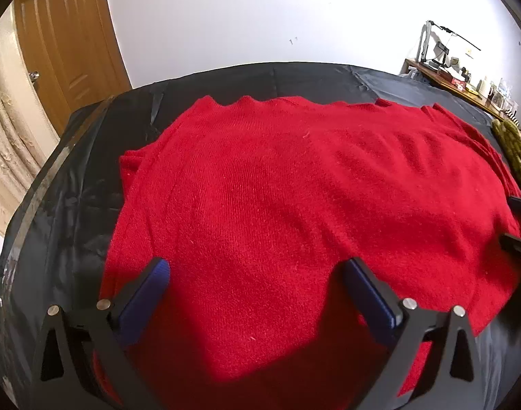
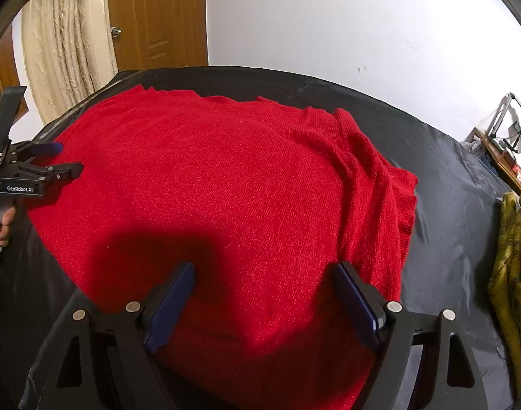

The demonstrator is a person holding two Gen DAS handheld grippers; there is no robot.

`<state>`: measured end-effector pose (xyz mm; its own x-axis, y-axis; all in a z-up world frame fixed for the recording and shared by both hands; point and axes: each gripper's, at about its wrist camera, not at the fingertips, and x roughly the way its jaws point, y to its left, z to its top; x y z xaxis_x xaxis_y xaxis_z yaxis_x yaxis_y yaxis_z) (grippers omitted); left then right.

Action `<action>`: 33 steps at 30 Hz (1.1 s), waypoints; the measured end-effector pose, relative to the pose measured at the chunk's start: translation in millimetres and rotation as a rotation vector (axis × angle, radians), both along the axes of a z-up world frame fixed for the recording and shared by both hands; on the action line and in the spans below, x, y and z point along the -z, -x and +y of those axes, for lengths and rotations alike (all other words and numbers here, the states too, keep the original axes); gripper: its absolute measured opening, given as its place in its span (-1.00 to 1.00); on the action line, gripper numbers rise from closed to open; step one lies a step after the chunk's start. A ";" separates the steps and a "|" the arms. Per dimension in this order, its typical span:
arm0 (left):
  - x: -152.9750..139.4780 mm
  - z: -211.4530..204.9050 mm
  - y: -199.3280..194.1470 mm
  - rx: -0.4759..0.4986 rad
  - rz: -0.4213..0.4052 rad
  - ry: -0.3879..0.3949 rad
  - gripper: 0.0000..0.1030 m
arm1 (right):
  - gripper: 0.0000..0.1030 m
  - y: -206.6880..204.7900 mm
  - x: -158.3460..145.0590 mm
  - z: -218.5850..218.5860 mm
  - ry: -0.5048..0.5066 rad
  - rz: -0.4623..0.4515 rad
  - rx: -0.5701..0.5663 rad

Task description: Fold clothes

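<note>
A red knit sweater (image 1: 294, 188) (image 2: 209, 184) lies folded flat on a table under a black sheet (image 1: 89, 171) (image 2: 448, 177). Its ribbed cuffs and hem bunch at the right side in the right wrist view. My left gripper (image 1: 257, 266) hovers open over the sweater's near left part, its blue pads wide apart and holding nothing. From the right wrist it shows at the sweater's left edge (image 2: 67, 158), held by a hand. My right gripper (image 2: 264, 270) stands open over the near right part, nothing pinched. Its fingertips (image 1: 515, 241) peek in at the left view's right edge.
An olive-yellow garment (image 2: 513, 256) (image 1: 513, 150) lies crumpled on the sheet to the right of the sweater. A cluttered wooden desk (image 1: 465, 82) stands beyond it. A wooden door (image 1: 65, 51) and a cream curtain (image 2: 65, 44) are behind the table's far left corner.
</note>
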<state>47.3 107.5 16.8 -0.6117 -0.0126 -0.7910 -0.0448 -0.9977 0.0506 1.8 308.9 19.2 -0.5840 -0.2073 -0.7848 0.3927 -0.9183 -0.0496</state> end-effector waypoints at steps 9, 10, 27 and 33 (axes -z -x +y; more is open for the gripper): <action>0.1 -1.0 -0.1 0.000 -0.002 -0.006 0.98 | 0.69 -2.3 -1.0 2.7 0.000 -0.001 -0.002; 0.2 -1.1 -0.2 0.001 -0.003 -0.006 0.98 | 0.69 -1.9 -1.0 3.1 0.004 -0.003 -0.002; 0.2 -1.2 -0.8 0.003 -0.003 -0.010 0.98 | 0.70 -29.0 -21.6 28.4 0.116 0.020 0.200; 0.1 -1.3 -1.1 0.002 -0.003 -0.013 0.99 | 0.70 -45.4 -18.0 66.3 0.169 0.015 0.332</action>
<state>48.4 106.2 16.6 -0.6093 -0.0013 -0.7930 -0.0466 -0.9982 0.0374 47.2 375.3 37.1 -0.6523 -0.1307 -0.7466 0.0727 -0.9913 0.1100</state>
